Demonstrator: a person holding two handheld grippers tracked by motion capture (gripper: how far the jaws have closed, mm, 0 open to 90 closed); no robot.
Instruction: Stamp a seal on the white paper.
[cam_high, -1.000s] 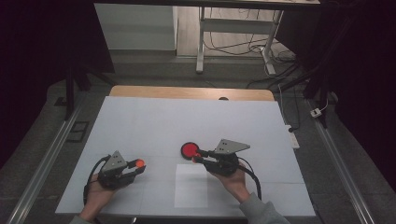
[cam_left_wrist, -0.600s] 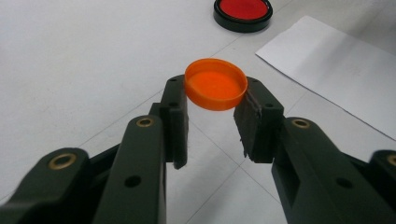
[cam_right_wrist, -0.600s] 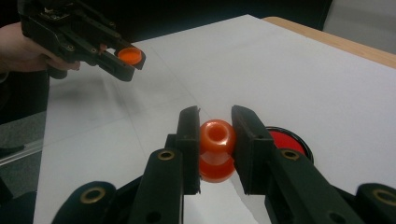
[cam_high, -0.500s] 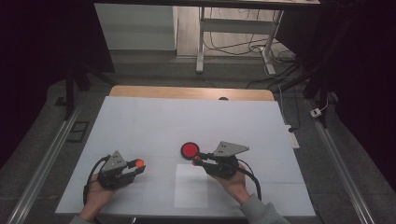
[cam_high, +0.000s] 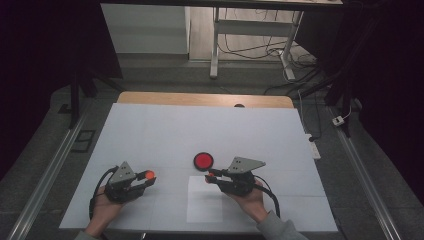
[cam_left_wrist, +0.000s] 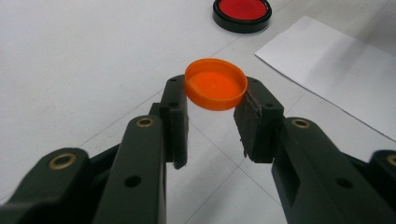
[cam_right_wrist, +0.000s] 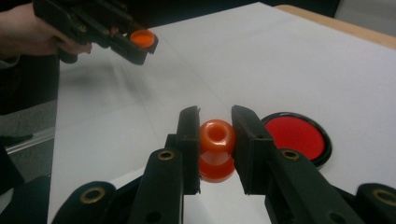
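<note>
My left gripper (cam_high: 148, 176) is shut on a shallow orange cap (cam_left_wrist: 215, 84), its hollow side up, held just above the white table. In the right gripper view that cap (cam_right_wrist: 142, 36) shows far off at the upper left. My right gripper (cam_right_wrist: 215, 112) is shut on a small orange bottle-like piece (cam_right_wrist: 216, 149) with a round opening at its top. It hovers over a white paper sheet (cam_high: 205, 205). A red disc with a black rim (cam_high: 203, 161) lies flat just beyond the right gripper (cam_high: 209, 177).
The white table top (cam_high: 200, 130) has a wooden strip along its far edge. Metal rails run along both sides. The paper sheet (cam_left_wrist: 336, 70) lies near the front edge, with the red disc (cam_left_wrist: 242, 10) behind it.
The right gripper has drifted slightly back from the red disc toward the near edge, still holding its orange piece. The left gripper has stayed put.
</note>
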